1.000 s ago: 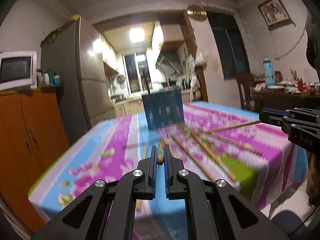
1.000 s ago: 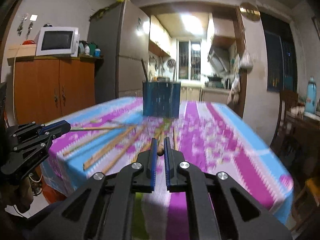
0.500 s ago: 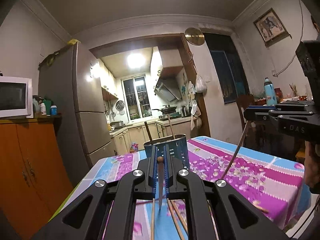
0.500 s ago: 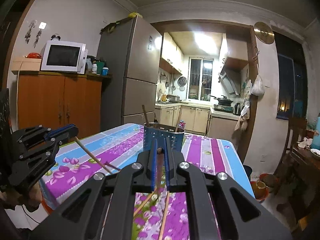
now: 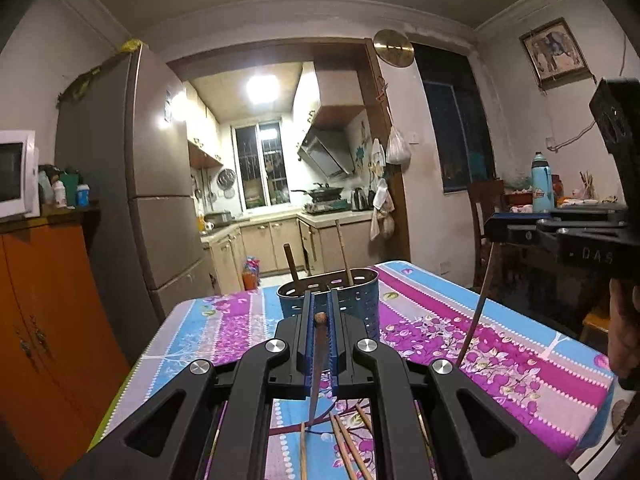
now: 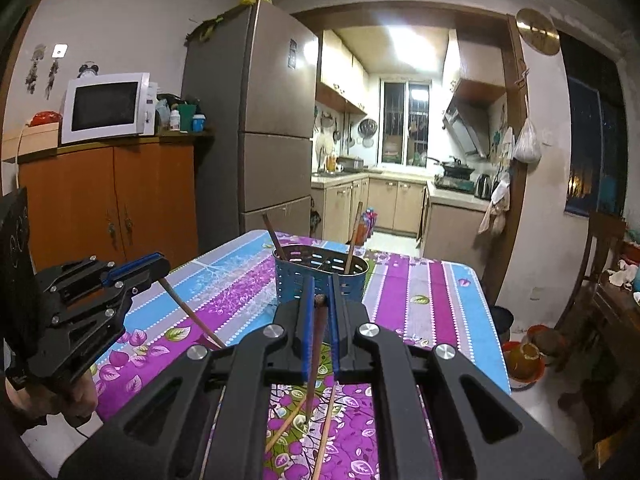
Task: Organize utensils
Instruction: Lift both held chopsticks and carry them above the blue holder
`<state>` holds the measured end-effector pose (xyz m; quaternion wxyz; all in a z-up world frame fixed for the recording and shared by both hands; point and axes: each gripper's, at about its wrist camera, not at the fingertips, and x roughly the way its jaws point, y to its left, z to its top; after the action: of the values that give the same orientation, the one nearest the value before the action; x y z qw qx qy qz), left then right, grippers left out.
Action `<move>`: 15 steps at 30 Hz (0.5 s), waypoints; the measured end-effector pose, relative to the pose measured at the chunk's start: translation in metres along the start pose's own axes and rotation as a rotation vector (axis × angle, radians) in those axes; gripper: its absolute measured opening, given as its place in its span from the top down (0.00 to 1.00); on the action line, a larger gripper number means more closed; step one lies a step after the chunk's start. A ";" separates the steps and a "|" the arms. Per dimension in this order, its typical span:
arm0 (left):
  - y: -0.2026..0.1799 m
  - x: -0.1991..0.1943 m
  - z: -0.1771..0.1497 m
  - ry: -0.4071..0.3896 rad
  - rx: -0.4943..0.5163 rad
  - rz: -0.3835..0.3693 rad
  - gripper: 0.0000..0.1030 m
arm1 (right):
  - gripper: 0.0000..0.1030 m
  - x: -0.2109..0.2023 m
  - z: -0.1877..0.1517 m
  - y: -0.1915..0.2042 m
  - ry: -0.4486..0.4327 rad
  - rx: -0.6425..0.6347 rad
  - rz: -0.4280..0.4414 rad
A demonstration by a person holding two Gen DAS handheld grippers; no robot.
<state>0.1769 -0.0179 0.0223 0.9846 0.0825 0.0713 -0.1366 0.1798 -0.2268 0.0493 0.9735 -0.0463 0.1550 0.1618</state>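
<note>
My left gripper (image 5: 319, 304) is shut on a wooden chopstick (image 5: 316, 364) that hangs tip-down above the flowered tablecloth (image 5: 520, 360). Just beyond it stands the blue perforated utensil holder (image 5: 362, 300) with two sticks upright inside. In the right wrist view my right gripper (image 6: 321, 292) is likewise shut on a chopstick (image 6: 314, 356), close in front of the holder (image 6: 296, 280). Each view shows the other gripper from the side: the right gripper (image 5: 496, 228) with its chopstick (image 5: 476, 320), the left gripper (image 6: 156, 266) with its chopstick (image 6: 192, 312). Loose chopsticks (image 5: 348, 448) (image 6: 324, 436) lie on the cloth below.
A tall fridge (image 6: 260, 140) and an orange cabinet (image 6: 112, 208) with a microwave (image 6: 106, 106) stand left of the table. A chair (image 5: 484, 208) and a cluttered side table (image 5: 560, 204) are on the right. A person's hand (image 5: 624, 332) holds the right gripper.
Both grippers have lifted off the tabletop, each carrying a chopstick that now hangs down. The holder has come closer and sits lower in both views.
</note>
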 end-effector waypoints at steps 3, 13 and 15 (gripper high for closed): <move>0.007 0.009 0.010 0.026 -0.028 -0.016 0.93 | 0.95 0.008 0.006 -0.004 0.020 0.016 0.002; 0.016 0.020 0.037 0.049 -0.037 -0.014 0.93 | 0.95 0.020 0.025 -0.013 0.022 0.048 0.017; 0.015 0.021 0.045 0.064 -0.034 -0.018 0.93 | 0.95 0.020 0.031 -0.016 0.014 0.059 0.021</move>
<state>0.2061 -0.0172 0.0651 0.9818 0.0695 0.1058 -0.1417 0.2122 -0.2316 0.0725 0.9715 -0.0171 0.1672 0.1672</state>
